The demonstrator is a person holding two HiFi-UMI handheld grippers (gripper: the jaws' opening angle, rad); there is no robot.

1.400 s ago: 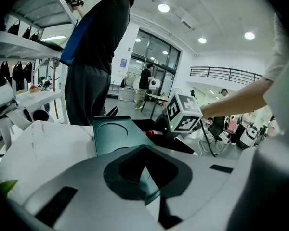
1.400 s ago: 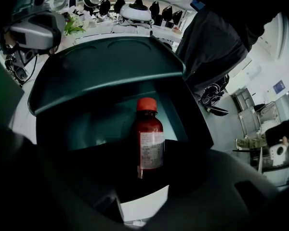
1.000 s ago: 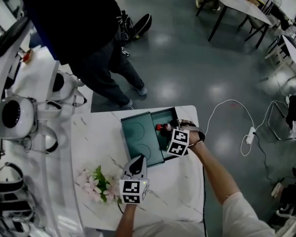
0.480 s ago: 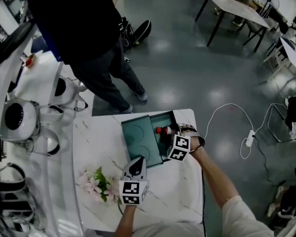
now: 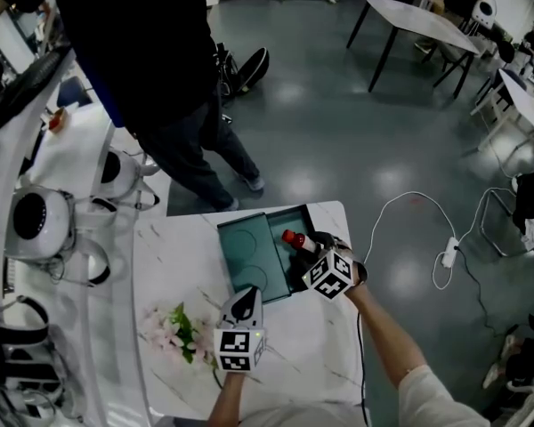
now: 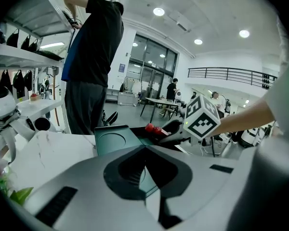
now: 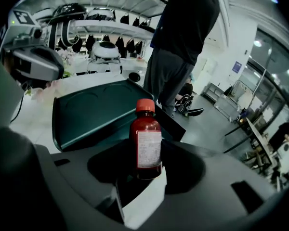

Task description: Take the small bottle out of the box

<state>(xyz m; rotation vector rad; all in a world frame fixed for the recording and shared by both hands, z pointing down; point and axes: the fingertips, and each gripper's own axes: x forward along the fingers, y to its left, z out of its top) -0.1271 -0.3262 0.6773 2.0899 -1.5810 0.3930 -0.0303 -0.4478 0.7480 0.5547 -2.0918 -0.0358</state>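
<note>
A small dark-red bottle (image 7: 146,138) with a red cap and a white label stands upright between the jaws of my right gripper (image 7: 143,179), which is shut on its lower part. In the head view the bottle (image 5: 295,238) hangs over the right half of the dark green box (image 5: 285,213), with the right gripper (image 5: 306,247) behind it. The box's lid (image 5: 247,249) lies open to the left. My left gripper (image 5: 246,294) rests at the near edge of the box, jaws together and empty. From the left gripper (image 6: 145,150) view, the bottle's red cap (image 6: 150,127) shows beyond the lid.
The box sits on a white marble table (image 5: 178,238). Pink flowers (image 5: 172,333) lie to the left of my left gripper. A person in black (image 5: 160,78) stands at the far side of the table. White rounded devices (image 5: 36,222) fill the shelf on the left. A cable (image 5: 418,205) lies on the floor on the right.
My right gripper has lifted and turned with the bottle, so the bottle now stands higher over the box. The left gripper has stayed in place.
</note>
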